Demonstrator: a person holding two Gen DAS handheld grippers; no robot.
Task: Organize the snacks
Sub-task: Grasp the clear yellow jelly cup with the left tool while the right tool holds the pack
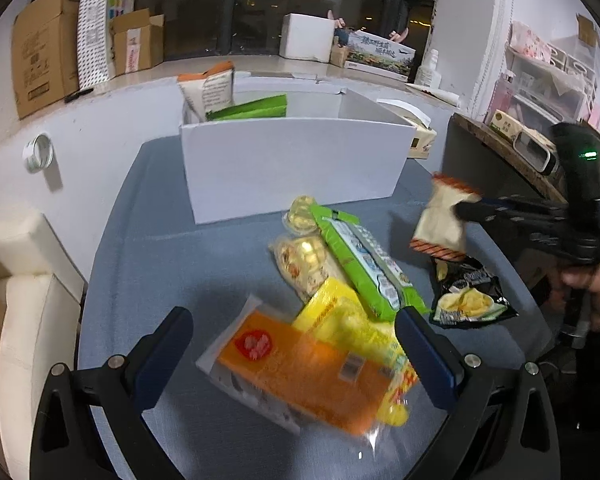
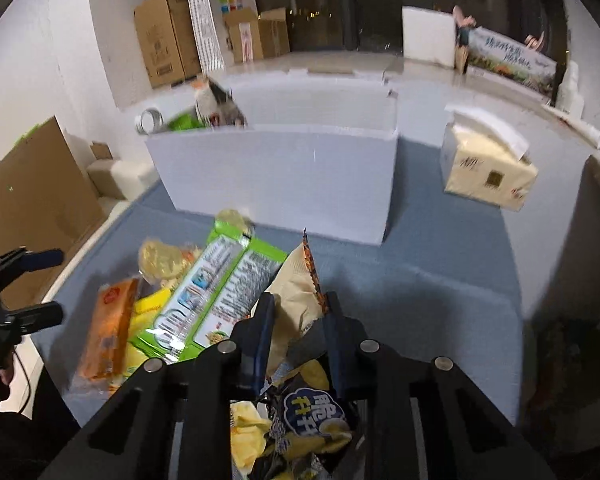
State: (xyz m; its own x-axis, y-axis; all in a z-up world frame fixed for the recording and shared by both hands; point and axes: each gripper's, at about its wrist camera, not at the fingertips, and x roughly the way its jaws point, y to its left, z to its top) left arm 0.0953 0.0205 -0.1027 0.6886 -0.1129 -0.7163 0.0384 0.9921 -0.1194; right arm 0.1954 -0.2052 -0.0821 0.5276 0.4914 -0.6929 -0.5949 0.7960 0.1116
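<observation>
The task is judged to be partly done. Two packets are already seen standing in the white box (image 1: 292,160), which sits toward the far edge of the blue surface (image 1: 172,248): one cream packet with an orange top (image 1: 210,88) and one green packet (image 1: 252,109), both at the box's left end. The rest of the box appears unfilled as far as can be seen.

The right tool (image 2: 300,320) is closed on one beige packet with orange striped ends (image 1: 440,220), which is held clear of the surface near its right edge, between the pile and the box. The left tool (image 1: 292,356) is held wide, with nothing gripped; it hangs above the orange packet (image 1: 304,376) near the surface's near edge, and whether it touches the packet cannot be told.

Remaining on the surface, counted:
- one orange packet;
- one yellow packet (image 1: 348,320), partly under the orange one;
- one long green packet (image 1: 364,264), lying across the middle of the pile;
- two clear-wrapped pale pastries (image 1: 304,260), toward the box;
- one black crisp bag (image 1: 468,296), at the right edge.

Six items are therefore judged still to be placed, besides the one in hand. One tissue pack (image 2: 484,168) stands at the far right corner and is not taken as a snack.
</observation>
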